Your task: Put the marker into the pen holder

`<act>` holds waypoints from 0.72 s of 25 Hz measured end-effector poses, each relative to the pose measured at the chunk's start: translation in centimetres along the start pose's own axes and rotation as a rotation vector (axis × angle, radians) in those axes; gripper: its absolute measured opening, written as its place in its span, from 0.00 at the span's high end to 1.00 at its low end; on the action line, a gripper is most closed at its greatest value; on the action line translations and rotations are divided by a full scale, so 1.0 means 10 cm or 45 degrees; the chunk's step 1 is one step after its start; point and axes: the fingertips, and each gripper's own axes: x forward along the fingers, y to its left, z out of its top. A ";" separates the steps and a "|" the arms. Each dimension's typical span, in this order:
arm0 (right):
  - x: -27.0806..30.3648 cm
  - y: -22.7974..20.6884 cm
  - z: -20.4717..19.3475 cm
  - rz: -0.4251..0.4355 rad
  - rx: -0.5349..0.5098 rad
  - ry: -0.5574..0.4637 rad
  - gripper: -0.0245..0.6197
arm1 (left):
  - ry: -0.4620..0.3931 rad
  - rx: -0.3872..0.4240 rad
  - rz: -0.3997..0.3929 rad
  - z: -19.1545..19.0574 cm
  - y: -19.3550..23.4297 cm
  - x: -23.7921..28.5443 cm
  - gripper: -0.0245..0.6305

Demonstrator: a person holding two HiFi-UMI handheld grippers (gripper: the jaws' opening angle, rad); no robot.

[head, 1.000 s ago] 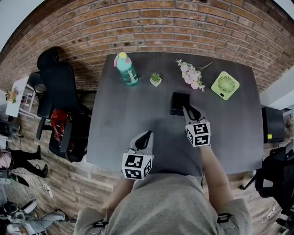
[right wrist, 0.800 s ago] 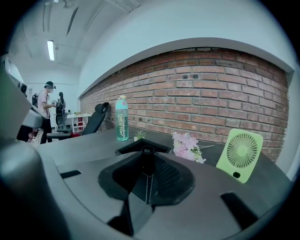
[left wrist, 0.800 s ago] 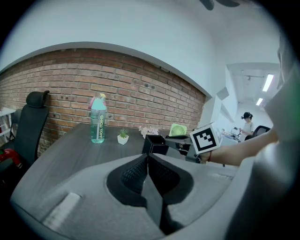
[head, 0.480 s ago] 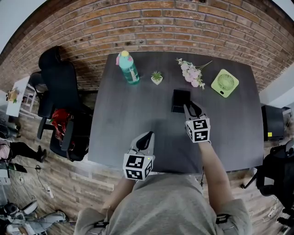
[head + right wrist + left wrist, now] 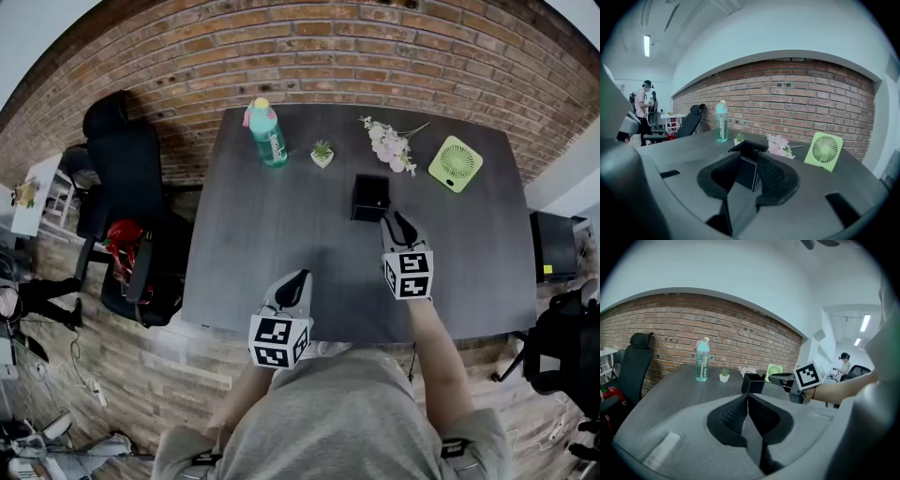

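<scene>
Your right gripper (image 5: 397, 223) now sits back from holder (image 5: 370, 198), no longer over its rim; jaws apart, empty. Left gripper (image 5: 297, 279) closed, empty, idle. Marker (image 5: 755, 150): dark end seems to show inside holder. Risk: your open jaw clips light holder while near it, tips it, marker spills.

The dark grey surface (image 5: 281, 253) carries a teal bottle (image 5: 267, 135), small potted plant (image 5: 322, 154), pink flowers (image 5: 392, 148), green fan (image 5: 456, 163) and black pen holder (image 5: 369, 198) across the frame's upper half.
</scene>
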 end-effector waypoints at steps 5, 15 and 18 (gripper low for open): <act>-0.35 0.12 0.06 -0.003 0.023 -0.047 0.81 | -0.022 0.006 -0.011 -0.06 -0.09 -0.17 0.93; -1.21 0.56 0.10 0.038 0.070 -0.144 0.82 | -0.035 0.021 -0.035 -0.25 -0.31 -0.56 0.93; -1.48 0.69 0.10 0.052 0.081 -0.174 0.83 | -0.042 0.034 -0.043 -0.30 -0.39 -0.68 0.93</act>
